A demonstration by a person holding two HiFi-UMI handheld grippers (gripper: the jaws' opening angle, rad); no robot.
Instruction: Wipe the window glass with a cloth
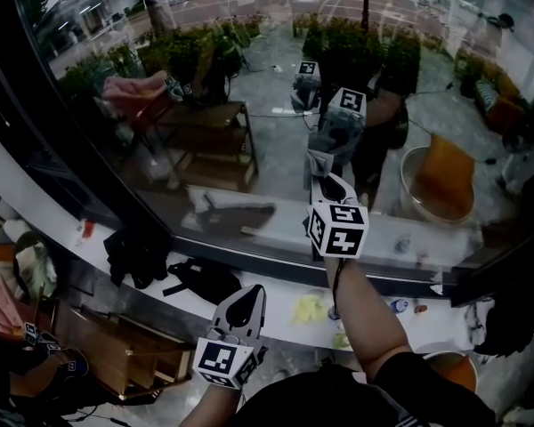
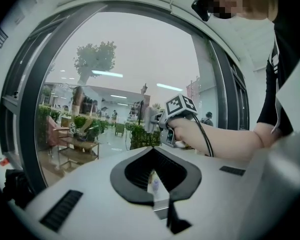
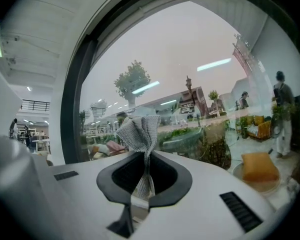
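grey knitted cloth (image 3: 139, 131) is clamped in the right tool (image 3: 146, 170), up at the large clear window glass (image 3: 190, 59). wiping looks underway, with most of the pane still to do. left tool (image 2: 152, 154) is closed, empty and low.

The window glass (image 1: 276, 87) is bounded by a dark frame (image 1: 18, 105) and a white ledge (image 1: 44, 207). Through it a wooden table (image 1: 209, 118) is seen at ten o'clock, plants (image 1: 356, 38) at twelve, an orange cushion (image 1: 447, 178) at three.

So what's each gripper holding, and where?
Right gripper holds the grey cloth, pinched at its bunched end; the rest fans out beyond the jaws. Left gripper is shut on nothing.
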